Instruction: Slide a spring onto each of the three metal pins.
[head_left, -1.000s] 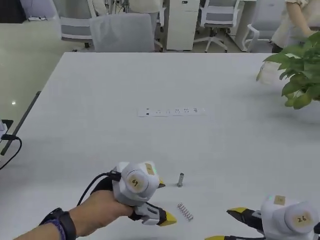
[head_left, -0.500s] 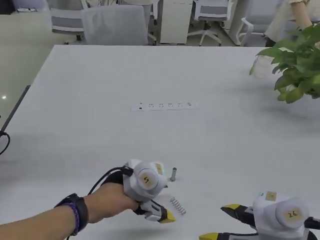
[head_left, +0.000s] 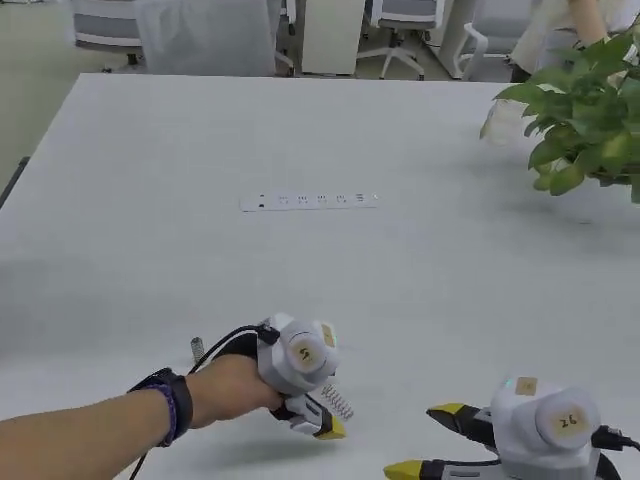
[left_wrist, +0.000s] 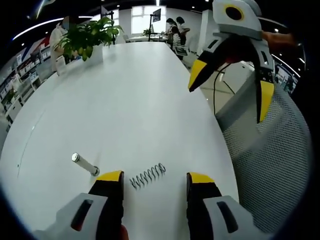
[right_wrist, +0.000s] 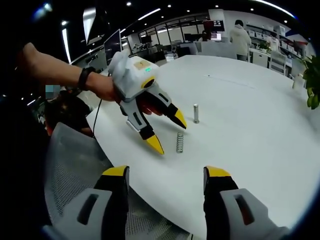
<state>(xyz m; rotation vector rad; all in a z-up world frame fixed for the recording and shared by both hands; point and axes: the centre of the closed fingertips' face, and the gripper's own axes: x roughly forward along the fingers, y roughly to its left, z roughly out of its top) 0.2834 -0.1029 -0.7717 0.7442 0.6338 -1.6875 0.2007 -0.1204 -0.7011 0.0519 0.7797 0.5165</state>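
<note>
Table (head_left: 420, 280): white, wide, with the work at its near edge.
Plant (head_left: 585, 120): green and leafy, at the far right of the table.
Power strip (head_left: 308, 201): white, lying flat mid-table, well apart from the work.
Left gripper (left_wrist: 155, 178): jaws spread wide and gripping nothing, their yellow tips either side of the spring.
Right gripper (right_wrist: 167, 172): jaws wide apart and empty, near the table edge, aimed toward the left gripper.
Pin (right_wrist: 196, 113): metal, standing upright just beyond the spring.
Spring (left_wrist: 147, 176): lying flat on the table, near the pin, not on it.
</note>
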